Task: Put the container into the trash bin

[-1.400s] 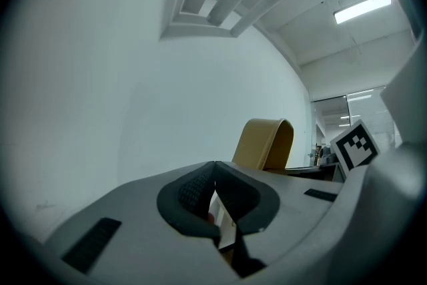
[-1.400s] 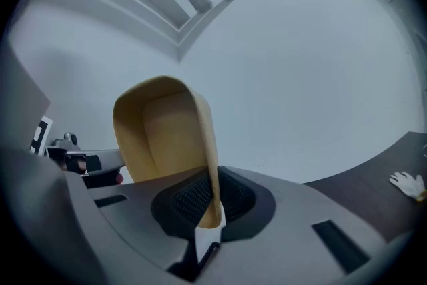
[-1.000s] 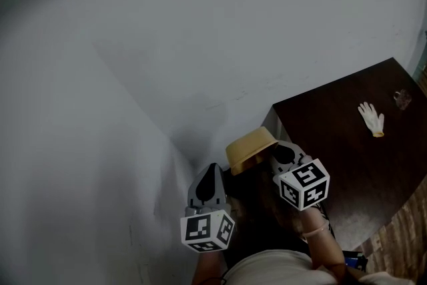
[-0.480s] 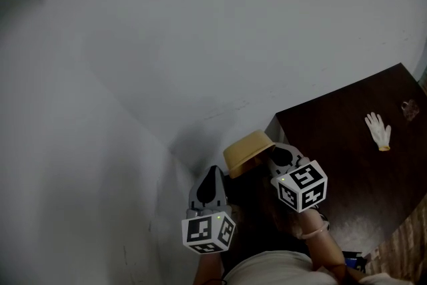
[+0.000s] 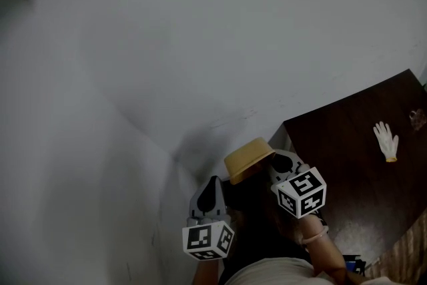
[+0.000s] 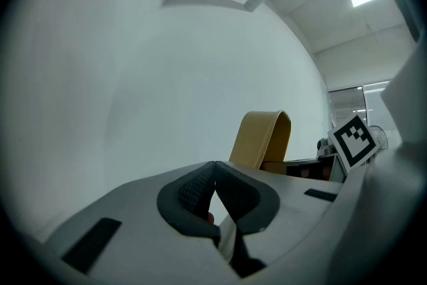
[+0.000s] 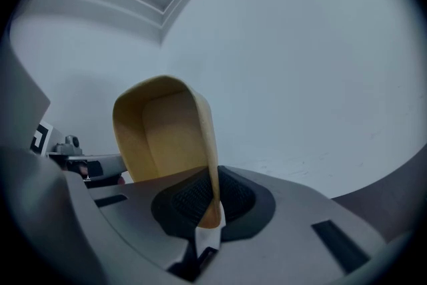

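While we carried the container (image 5: 248, 158) off, the view swung: the dark table (image 5: 347, 170) w/ its white glove (image 5: 386, 141) slid toward the right edge. The right gripper (image 7: 212, 200) stayed clamped on the container's wall, keeping it in the air. The left gripper (image 6: 212, 185) had its jaws together, empty. No trash bin was in sight, so we judged the carry wasn't over.

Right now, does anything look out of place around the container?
Nothing looks damaged or spilled. The container is tipped on its side, pinched by one wall in the right gripper. The only stray item is a white glove lying loose on the dark table.
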A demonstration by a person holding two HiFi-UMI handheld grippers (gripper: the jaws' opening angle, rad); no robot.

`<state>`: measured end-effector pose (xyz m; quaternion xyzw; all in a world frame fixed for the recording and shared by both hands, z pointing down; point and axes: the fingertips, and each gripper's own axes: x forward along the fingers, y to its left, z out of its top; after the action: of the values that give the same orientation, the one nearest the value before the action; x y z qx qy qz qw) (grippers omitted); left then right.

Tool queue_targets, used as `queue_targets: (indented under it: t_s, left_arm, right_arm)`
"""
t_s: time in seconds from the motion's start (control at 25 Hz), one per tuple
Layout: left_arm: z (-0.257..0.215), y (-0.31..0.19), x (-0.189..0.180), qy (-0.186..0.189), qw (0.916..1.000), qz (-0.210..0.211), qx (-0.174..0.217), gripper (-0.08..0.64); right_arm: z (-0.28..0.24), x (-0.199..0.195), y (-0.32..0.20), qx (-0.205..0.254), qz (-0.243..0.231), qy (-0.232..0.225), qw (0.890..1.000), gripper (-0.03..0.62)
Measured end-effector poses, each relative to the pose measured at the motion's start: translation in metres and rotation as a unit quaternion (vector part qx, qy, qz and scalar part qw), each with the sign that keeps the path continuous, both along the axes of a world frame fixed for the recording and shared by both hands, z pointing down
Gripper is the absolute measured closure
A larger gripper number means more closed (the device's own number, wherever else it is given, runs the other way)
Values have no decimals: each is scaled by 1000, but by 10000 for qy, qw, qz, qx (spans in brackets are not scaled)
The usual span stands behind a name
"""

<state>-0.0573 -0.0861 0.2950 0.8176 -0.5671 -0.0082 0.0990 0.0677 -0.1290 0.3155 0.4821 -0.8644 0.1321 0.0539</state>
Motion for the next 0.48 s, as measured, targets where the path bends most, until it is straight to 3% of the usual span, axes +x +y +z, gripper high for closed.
queue_targets:
  t_s: [0.48]
  left_arm:
    - [34,-37,-21,19,9996,246,-139,540]
  right_arm:
    - [40,-23,-35,-333,127,132,9993,574]
